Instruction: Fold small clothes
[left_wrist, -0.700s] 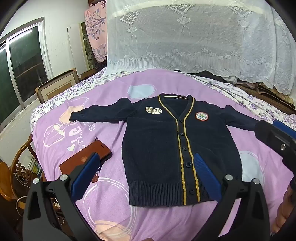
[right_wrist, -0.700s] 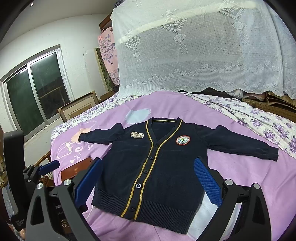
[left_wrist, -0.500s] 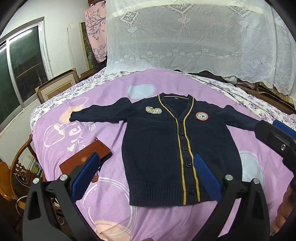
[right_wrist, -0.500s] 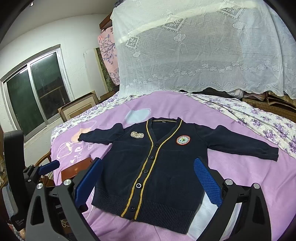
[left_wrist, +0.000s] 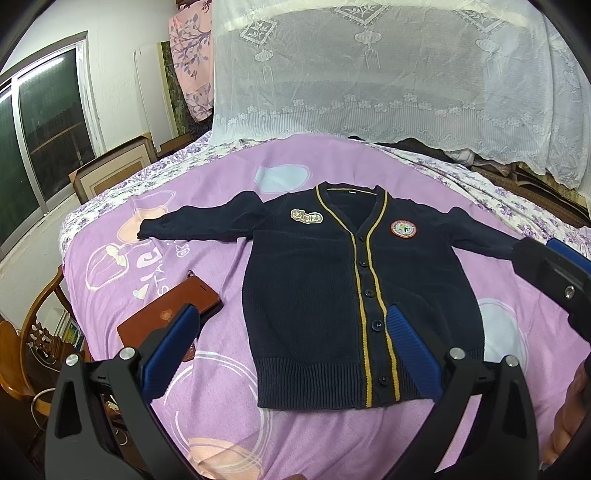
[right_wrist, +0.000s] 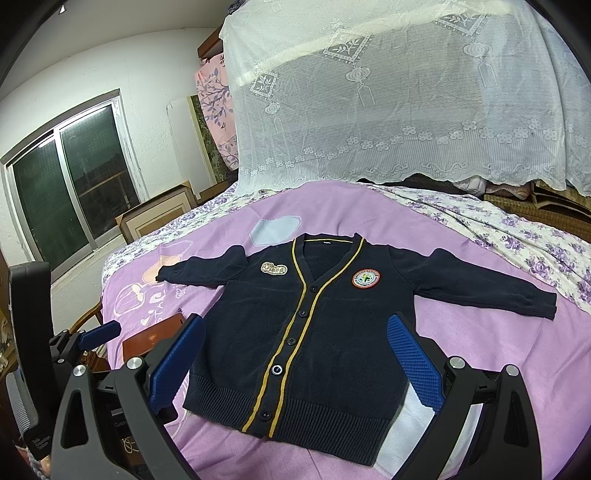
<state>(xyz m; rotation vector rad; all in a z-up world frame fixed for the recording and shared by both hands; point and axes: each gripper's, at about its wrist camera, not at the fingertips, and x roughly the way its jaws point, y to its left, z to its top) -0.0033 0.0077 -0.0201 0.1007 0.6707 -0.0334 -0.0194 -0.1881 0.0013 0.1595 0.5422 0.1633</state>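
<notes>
A small navy cardigan (left_wrist: 314, 288) with yellow trim, buttons and two chest badges lies flat and buttoned on the purple bedspread (left_wrist: 229, 398), both sleeves spread out sideways. It also shows in the right wrist view (right_wrist: 325, 332). My left gripper (left_wrist: 291, 339) is open and empty, held above the cardigan's hem. My right gripper (right_wrist: 295, 354) is open and empty, also above the hem. The right gripper shows at the right edge of the left wrist view (left_wrist: 554, 269); the left gripper shows at the left edge of the right wrist view (right_wrist: 92, 332).
A brown leather wallet-like case (left_wrist: 170, 314) lies on the bedspread left of the cardigan. A white lace net (left_wrist: 388, 74) hangs over the far side of the bed. A wooden chair (left_wrist: 33, 332) stands at the bed's left edge, below a window (left_wrist: 33, 155).
</notes>
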